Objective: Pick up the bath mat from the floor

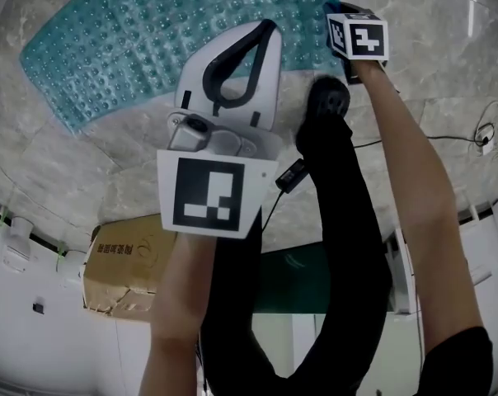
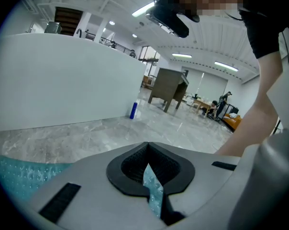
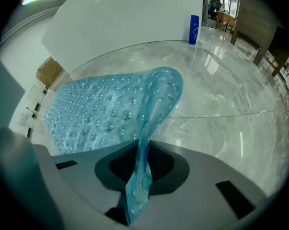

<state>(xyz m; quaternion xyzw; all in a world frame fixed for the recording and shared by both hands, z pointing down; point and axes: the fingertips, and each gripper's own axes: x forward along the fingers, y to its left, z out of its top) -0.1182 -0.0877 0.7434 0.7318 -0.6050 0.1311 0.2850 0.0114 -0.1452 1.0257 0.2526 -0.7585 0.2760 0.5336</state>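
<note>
A teal, bubble-textured bath mat [image 1: 150, 40] lies spread on the marble floor at the top of the head view. My left gripper [image 1: 268, 28] reaches its near edge, and in the left gripper view [image 2: 148, 150] its jaws are closed on a thin sliver of the mat [image 2: 153, 188]. My right gripper [image 1: 338, 13] is at the mat's right corner, mostly behind its marker cube. In the right gripper view [image 3: 143, 147] a folded edge of the mat [image 3: 111, 114] rises off the floor and is pinched between the jaws.
A black-trousered leg and shoe [image 1: 327, 97] stand between the two arms. A cardboard box [image 1: 125, 266] sits against the white wall behind me. A blue bottle [image 3: 194, 29] stands by the wall, a cable [image 1: 430, 139] crosses the floor at right, and a wooden cabinet [image 2: 169, 87] is farther off.
</note>
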